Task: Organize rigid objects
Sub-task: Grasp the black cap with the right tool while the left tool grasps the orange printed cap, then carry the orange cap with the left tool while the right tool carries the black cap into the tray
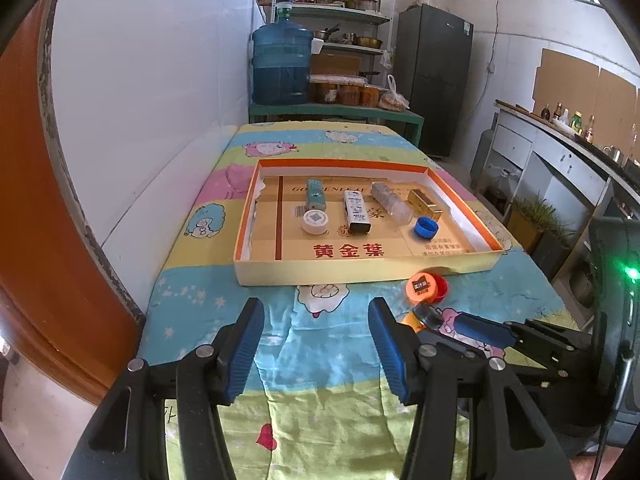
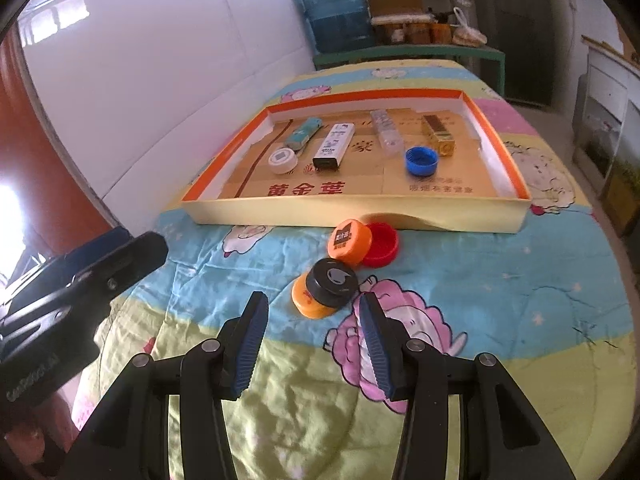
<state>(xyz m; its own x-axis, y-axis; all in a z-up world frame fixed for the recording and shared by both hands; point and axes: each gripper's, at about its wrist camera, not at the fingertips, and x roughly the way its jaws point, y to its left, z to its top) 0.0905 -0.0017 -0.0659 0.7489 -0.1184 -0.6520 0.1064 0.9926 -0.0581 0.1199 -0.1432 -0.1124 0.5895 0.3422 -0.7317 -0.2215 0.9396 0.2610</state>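
Observation:
A shallow orange-rimmed cardboard tray [image 1: 245,216] [image 2: 212,178] lies on the patterned cloth. It holds a white cap [image 2: 282,161], a teal lighter [image 2: 304,133], a white box [image 2: 333,146], a clear tube [image 2: 385,131], a gold box [image 2: 438,134] and a blue cap [image 2: 421,161]. In front of it lie an orange cap [image 2: 349,240] against a red cap [image 2: 382,245], and a black cap [image 2: 334,282] on another orange cap [image 2: 305,300]. My right gripper [image 2: 314,342] is open, just short of the black cap. My left gripper [image 1: 316,354] is open and empty over bare cloth.
A white wall runs along the table's left side. A blue water jug [image 1: 282,66] and shelves stand beyond the far end. A counter [image 1: 560,148] lines the right. My right gripper's fingers [image 1: 484,330] reach in beside my left gripper.

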